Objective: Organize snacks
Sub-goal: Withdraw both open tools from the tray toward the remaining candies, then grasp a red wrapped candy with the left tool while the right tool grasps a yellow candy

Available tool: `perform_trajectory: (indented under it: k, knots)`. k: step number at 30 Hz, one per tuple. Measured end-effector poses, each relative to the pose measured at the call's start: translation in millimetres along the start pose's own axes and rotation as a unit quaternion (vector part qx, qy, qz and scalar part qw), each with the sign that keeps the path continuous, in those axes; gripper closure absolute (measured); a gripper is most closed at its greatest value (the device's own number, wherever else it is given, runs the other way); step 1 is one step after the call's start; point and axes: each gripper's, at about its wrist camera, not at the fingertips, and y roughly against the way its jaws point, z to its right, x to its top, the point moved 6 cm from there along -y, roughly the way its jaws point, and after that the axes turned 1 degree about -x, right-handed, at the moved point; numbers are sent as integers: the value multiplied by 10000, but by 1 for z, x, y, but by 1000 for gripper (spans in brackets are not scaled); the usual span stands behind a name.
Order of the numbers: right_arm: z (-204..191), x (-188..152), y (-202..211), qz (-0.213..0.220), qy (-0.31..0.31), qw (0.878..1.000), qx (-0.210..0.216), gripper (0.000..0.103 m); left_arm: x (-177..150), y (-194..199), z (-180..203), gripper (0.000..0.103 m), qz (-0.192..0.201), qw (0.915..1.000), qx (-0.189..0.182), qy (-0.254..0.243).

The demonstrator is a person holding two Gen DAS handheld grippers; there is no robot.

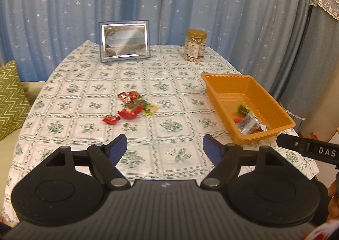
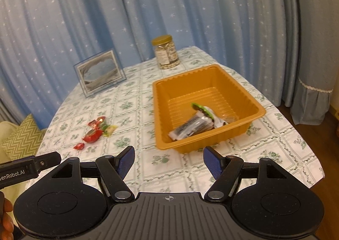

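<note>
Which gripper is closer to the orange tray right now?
Right. The right gripper hangs open just short of the orange tray's near wall, almost in line with it. The left gripper, also open and empty, sits further off, with the tray off to its right.

You have an orange tray (image 2: 208,83) near the table's right edge, holding a few dark and green-topped packets (image 2: 196,123). Red and yellow wrapped snacks (image 1: 132,105) lie clustered mid-table, well apart.
</note>
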Motion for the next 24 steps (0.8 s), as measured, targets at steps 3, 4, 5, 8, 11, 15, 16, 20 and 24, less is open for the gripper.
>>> perform_trajectory:
  k: [3,4,5,8,11,15,16,20,24]
  knots:
    - [-9,-1,1,-5,112,9999,58,32,0,5,-9,25,45,10000,60,46]
    - [-12,-1,0,-8,142,9999,77,32,1,7,-12,24,56,9999,79,61]
    - [-15,-1,0,-12,166,9998,93,32,1,8,-16,24,63,9999,97,72]
    - [-23,-2,-2,-21,261,9996,135,32,2,10,-25,24,70,9998,150,106]
    - [-32,0,-3,2,386,9991,168,32,3,12,-36,24,99,9996,224,163]
    - [-44,5,-7,117,530,9983,195,32,8,12,-49,24,131,9992,319,208]
    - [-47,7,-8,142,567,9981,214,32,9,11,-52,24,139,9991,343,212]
    - [-63,13,-23,113,697,9968,381,32,14,6,-66,23,170,9986,429,246]
    - [-81,19,-44,146,882,9943,581,32,21,-9,-81,23,137,9984,508,187]
